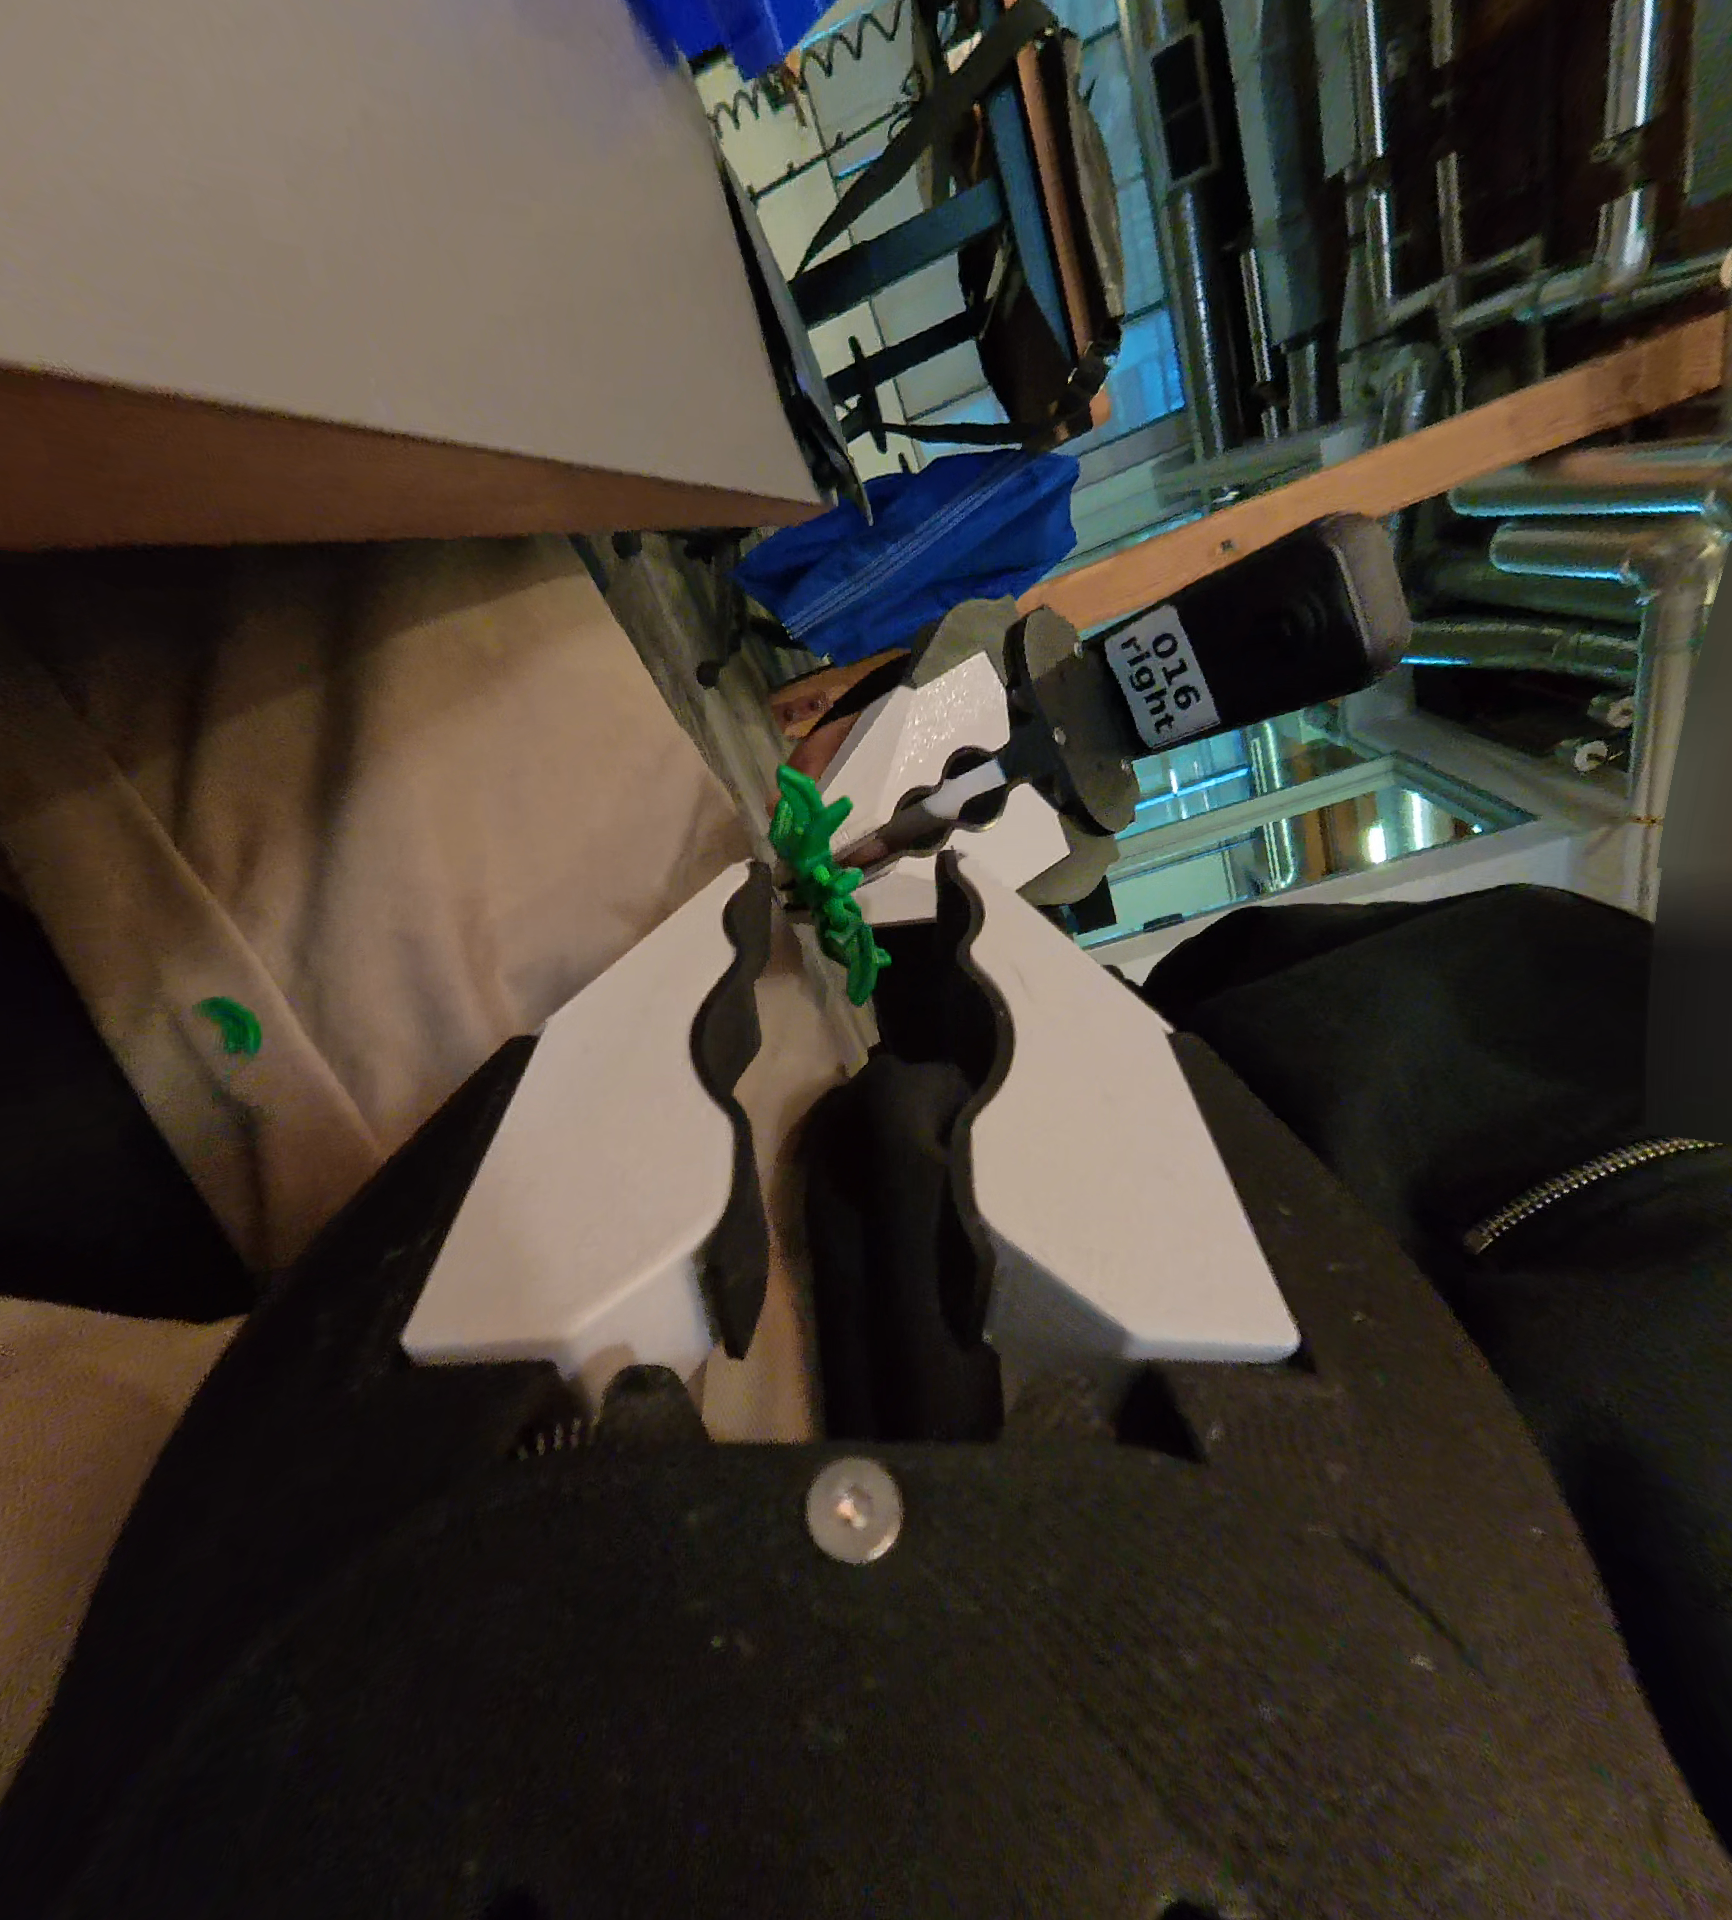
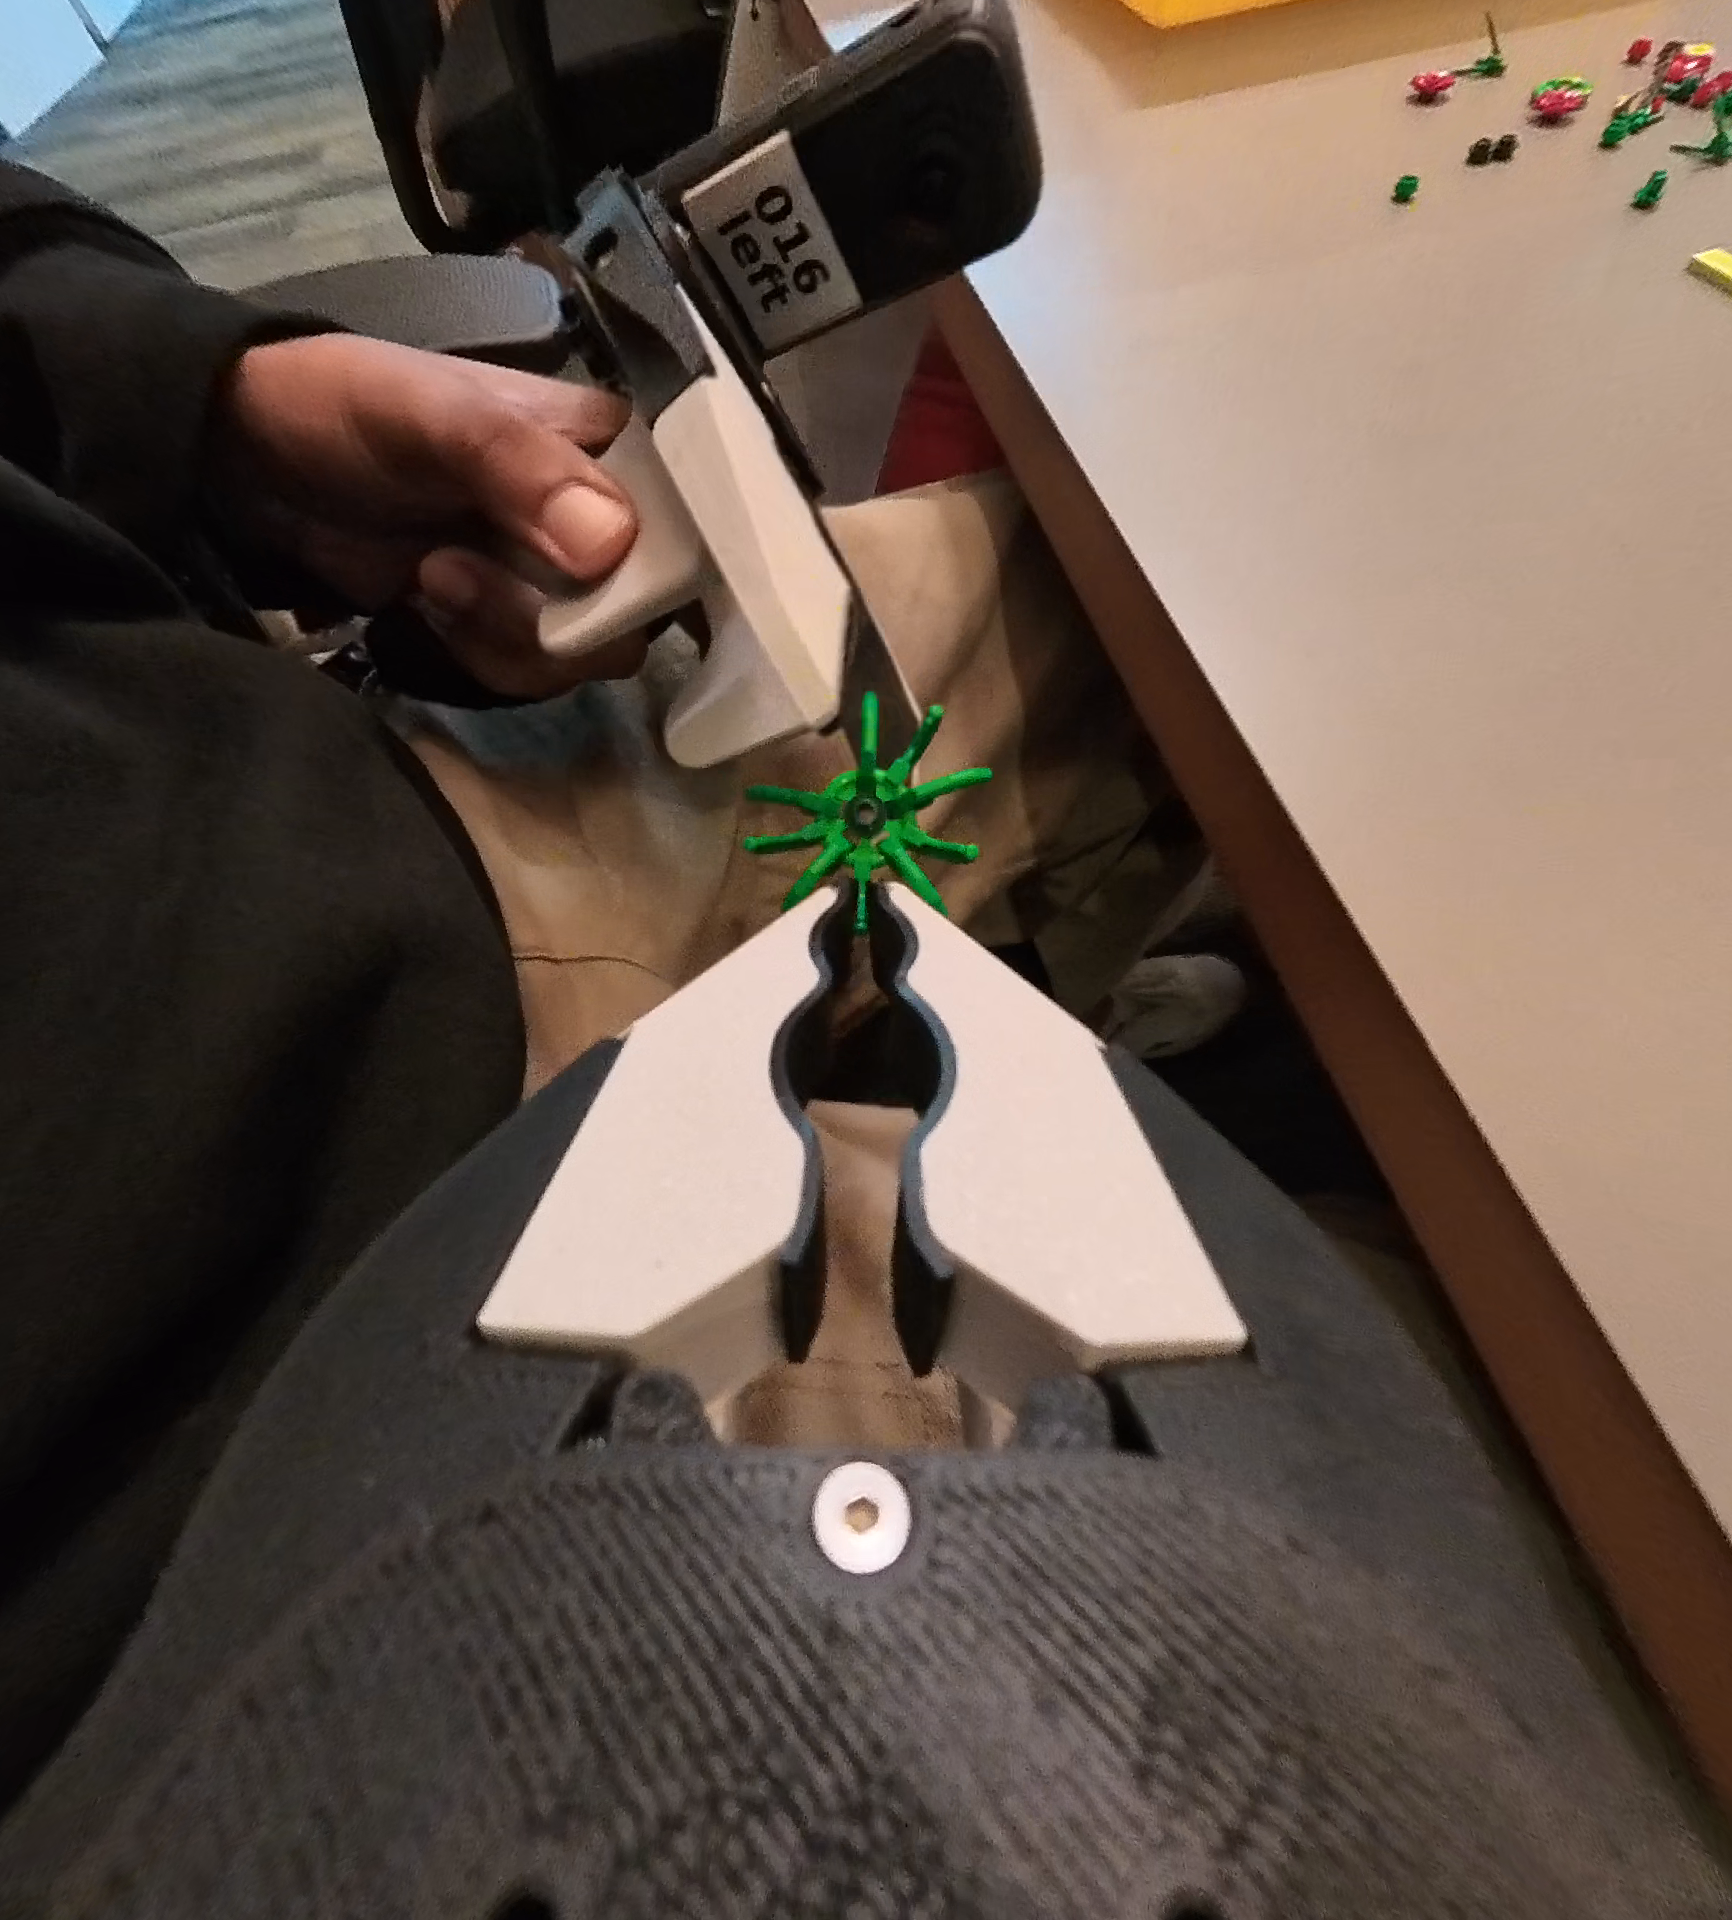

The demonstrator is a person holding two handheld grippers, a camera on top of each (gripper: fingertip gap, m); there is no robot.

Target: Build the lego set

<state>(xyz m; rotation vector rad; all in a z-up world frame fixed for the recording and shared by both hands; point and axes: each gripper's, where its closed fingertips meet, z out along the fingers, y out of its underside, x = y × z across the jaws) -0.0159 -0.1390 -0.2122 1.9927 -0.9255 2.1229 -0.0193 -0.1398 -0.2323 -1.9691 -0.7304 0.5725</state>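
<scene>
Two grippers meet over one spiky green plastic lego plant piece, off the table edge above the person's lap.

Left wrist view: the left gripper (image 1: 857,883) is parted, its tips flanking the spiky green plastic lego plant piece (image 1: 826,883); whether it grips is unclear. A small green curved piece (image 1: 230,1023) lies on beige cloth (image 1: 374,779).
Right wrist view: the right gripper (image 2: 862,909) is nearly closed, pinching one spike of the plant piece (image 2: 862,816). Loose red and green pieces (image 2: 1662,104) lie far off on the pale table (image 2: 1361,623).

black sleeve (image 2: 62,436) | tan trousers (image 1: 322,748) | zipped black jacket (image 1: 1589,1299)
</scene>
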